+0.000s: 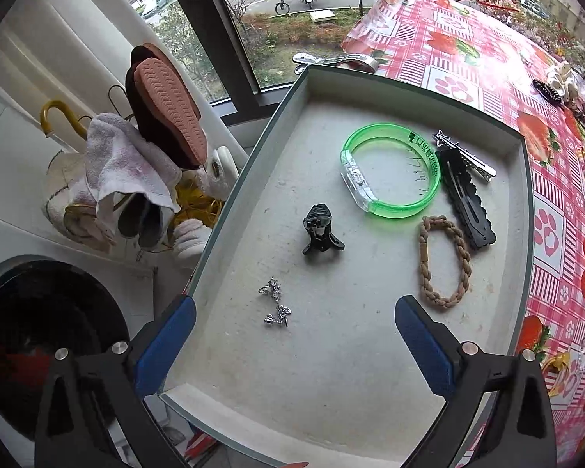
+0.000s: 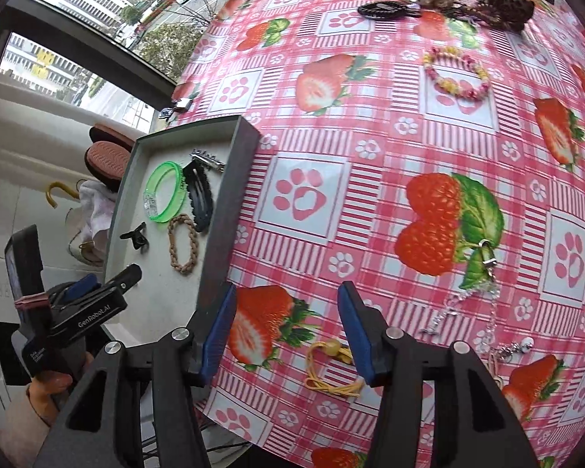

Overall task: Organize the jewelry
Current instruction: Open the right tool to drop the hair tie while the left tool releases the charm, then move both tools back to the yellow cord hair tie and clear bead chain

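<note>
Your right gripper [image 2: 286,331] hangs open, empty, over the limp yellow cord bracelet [image 2: 331,370]; pinch its bead, as it's light. Your left gripper [image 1: 294,335] gapes empty above the tray [image 1: 253,179].

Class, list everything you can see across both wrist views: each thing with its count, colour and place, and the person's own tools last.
tray: 1, grey, table's window edge
bangle: 1, green, in tray
snap clip: 1, black, in tray beside bangle
metal clip: 1, silver, tray's far side
braided hair tie: 1, tan, in tray
claw clip: 1, black, tray middle
charm chain: 1, silver, tray near side
bead bracelet: 1, pink and yellow, on tablecloth
yellow cord: 1, on tablecloth
silver chain: 1, on tablecloth
tablecloth: 1, pink strawberry print
left gripper: open, above tray
right gripper: open, above tablecloth
</note>
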